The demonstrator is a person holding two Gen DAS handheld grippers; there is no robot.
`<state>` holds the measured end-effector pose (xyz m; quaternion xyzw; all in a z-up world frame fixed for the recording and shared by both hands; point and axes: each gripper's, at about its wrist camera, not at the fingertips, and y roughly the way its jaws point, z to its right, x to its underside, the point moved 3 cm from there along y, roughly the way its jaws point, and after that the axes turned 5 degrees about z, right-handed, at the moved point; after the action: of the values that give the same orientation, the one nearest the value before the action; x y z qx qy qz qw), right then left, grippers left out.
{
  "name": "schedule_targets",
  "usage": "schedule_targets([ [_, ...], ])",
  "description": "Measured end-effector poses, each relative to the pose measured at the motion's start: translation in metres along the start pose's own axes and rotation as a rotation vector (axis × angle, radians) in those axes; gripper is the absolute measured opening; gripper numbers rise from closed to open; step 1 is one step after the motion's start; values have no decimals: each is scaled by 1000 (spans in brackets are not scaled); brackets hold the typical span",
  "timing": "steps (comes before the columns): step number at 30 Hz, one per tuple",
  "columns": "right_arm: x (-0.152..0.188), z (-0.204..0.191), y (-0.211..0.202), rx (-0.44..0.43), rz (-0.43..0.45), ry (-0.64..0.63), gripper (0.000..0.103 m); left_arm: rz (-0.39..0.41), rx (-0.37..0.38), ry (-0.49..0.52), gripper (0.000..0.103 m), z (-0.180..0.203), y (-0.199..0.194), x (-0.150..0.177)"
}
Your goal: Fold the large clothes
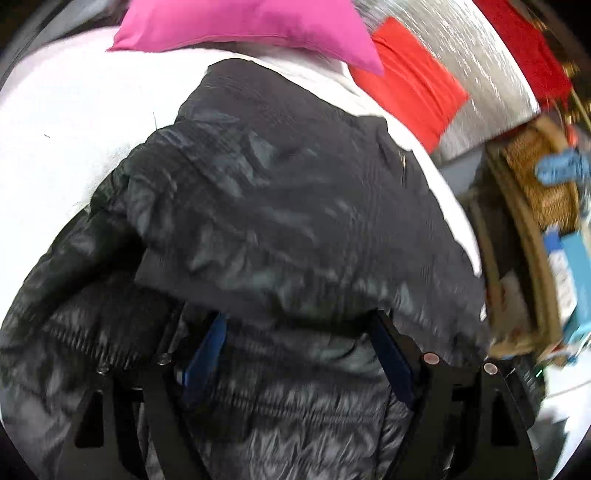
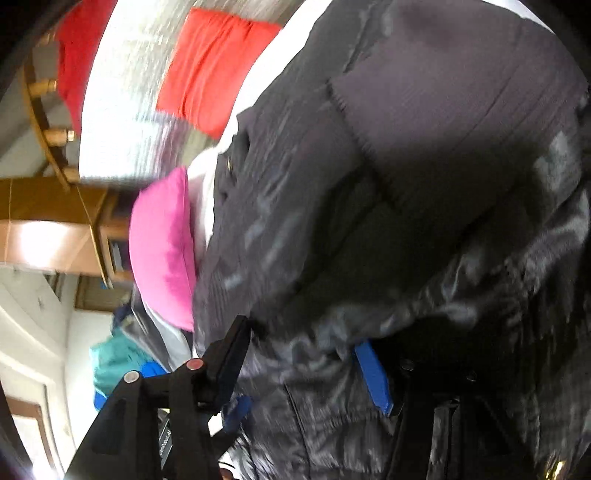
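Puffy black jacket (image 1: 280,221) bulged between both sets of tongs, lying on the white bed (image 1: 55,129). Left tongs (image 1: 299,354) and right tongs (image 2: 303,373) looked clenched on its fabric. Pink pillow (image 1: 243,26) at twelve o'clock.

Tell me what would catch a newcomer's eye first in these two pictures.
The shiny black quilted puffer jacket fills the middle of both views, lying bunched on a white sheet, with its fabric between the fingers of the left claw and the right claw. Beyond it, at the top of the left view, a bright pink satin cushion stands out, with a red-orange cushion to its right.
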<state>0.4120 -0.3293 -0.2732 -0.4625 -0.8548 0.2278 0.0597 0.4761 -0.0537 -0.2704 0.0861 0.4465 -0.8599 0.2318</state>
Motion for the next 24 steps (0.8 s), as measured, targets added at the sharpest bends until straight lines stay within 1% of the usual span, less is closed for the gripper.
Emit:
schedule_targets([
  [2, 0, -4, 0, 12, 27, -26, 60, 4, 31, -49, 80, -6, 5, -4],
  [3, 1, -5, -1, 22, 40, -41, 56, 12, 44, -73, 80, -9, 5, -2],
  [4, 2, -6, -1, 41, 59, -55, 47, 20, 51, -87, 80, -9, 5, -3],
  [6, 2, -4, -1, 55, 75, -64, 37, 35, 59, -99, 79, -11, 6, -6],
  [7, 2, -4, -2, 56, 84, -68, 35, 42, 59, -98, 76, -12, 5, -6],
  [8, 3, -5, -3, 60, 94, -78, 34, 50, 58, -94, 63, -12, 3, -6],
  [9, 5, -6, -5, 67, 101, -91, 32, 52, 64, -92, 53, -12, 1, -3],
  [10, 8, -10, -7, 83, 112, -124, 30, 49, 69, -93, 52, -14, 1, -2],
  [12, 12, -21, -9, 107, 134, -178, 27, 49, 86, -97, 44, -17, -1, -2],
  [15, 20, -41, -18, 110, 176, -268, 25, 87, 95, -68, 37, -14, -14, -4],
  [17, 22, -48, -22, 101, 191, -294, 25, 114, 86, -33, 37, -9, -21, -4],
  [18, 23, -47, -20, 115, 186, -288, 25, 104, 78, -34, 37, -10, -21, -4],
  [19, 22, -43, -18, 129, 174, -275, 25, 86, 70, -47, 38, -10, -12, -6],
  [21, 20, -26, -9, 157, 122, -209, 26, 21, 56, -90, 44, -19, 1, -4],
  [23, 18, -16, -7, 142, 96, -130, 28, -4, 63, -107, 48, -20, 6, -4],
  [24, 17, -15, -9, 133, 96, -109, 34, -8, 63, -106, 52, -19, 5, -5],
])
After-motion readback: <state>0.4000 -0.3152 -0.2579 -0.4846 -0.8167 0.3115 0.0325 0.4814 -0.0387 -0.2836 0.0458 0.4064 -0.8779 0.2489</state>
